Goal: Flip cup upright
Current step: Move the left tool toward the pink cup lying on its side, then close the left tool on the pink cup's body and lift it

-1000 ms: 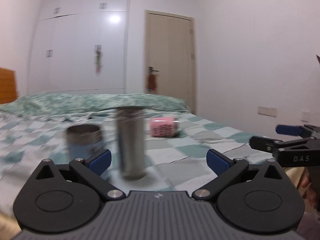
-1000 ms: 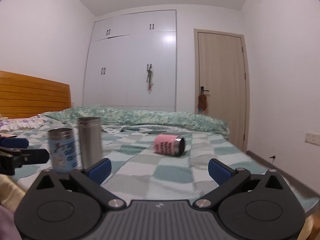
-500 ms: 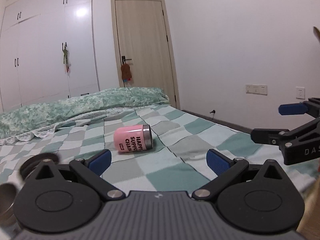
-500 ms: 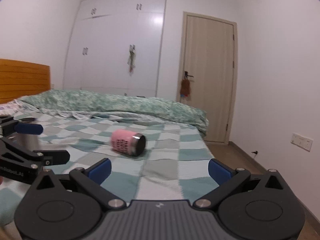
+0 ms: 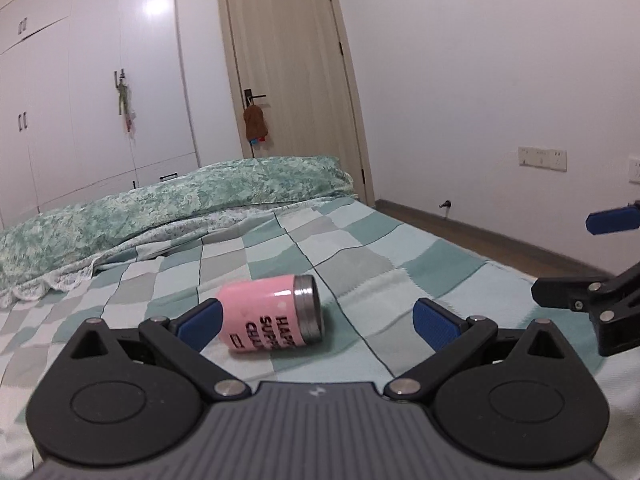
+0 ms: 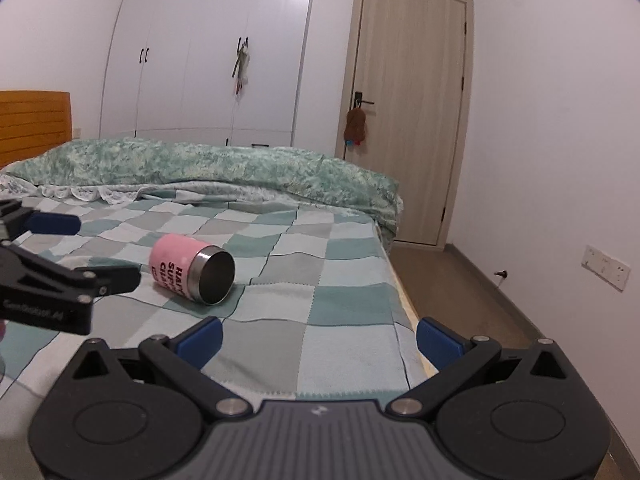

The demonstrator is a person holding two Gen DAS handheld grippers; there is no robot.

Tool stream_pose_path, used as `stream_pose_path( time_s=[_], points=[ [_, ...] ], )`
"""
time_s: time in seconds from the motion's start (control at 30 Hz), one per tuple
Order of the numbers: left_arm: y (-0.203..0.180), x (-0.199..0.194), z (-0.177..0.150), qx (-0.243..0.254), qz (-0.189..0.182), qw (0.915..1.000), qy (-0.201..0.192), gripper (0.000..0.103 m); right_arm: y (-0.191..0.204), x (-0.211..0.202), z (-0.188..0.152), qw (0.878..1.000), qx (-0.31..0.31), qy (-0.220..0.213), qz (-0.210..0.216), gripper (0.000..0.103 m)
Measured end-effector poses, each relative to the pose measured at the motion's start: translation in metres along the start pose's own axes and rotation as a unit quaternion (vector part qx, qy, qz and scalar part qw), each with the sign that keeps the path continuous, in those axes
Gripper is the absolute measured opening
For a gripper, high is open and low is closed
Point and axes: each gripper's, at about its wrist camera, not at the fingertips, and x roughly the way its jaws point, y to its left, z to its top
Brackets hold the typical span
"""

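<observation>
On bed — one pink cup sideways | two tools: left tool, right tool — both agape

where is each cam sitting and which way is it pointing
Left wrist: on the left tool, low over the checked bedspread, facing the pink cup and door; its own open fingers show, the right tool at the right edge.
Right wrist: on the right tool, facing the wardrobe; the left tool enters at the left.
Both share the cup, lying on its side.
</observation>
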Motion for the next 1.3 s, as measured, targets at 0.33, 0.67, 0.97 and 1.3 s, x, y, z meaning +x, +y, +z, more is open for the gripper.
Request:
stream_pose_path(
  time_s=[0.33, 0.67, 0.97, 1.3],
  points=[
    [0.043, 0.08, 0.012, 0.123, -0.005, 0.992, 0.03, 0.103, 0.011, 0.074, 0.019, 0.999, -0.01, 0.033, 0.025, 0.103],
    [0.051, 0.131, -0.007, 0.271, -0.061, 0.9583, 0.067, 0.103, 0.019, 0.121, 0.017, 0.997, -0.019, 0.065, 0.037, 0.103],
    [0.049, 0.159, -0.018, 0.343, -0.081, 0.9323, 0.081, 0.103, 0.025, 0.163, 0.036, 0.996, -0.015, 0.09, 0.025, 0.103],
    [0.043, 0.194, -0.032, 0.417, -0.104, 0.8969, 0.103, 0.103, 0.033, 0.211, 0.038, 0.992, -0.027, 0.12, 0.027, 0.103]
  ],
)
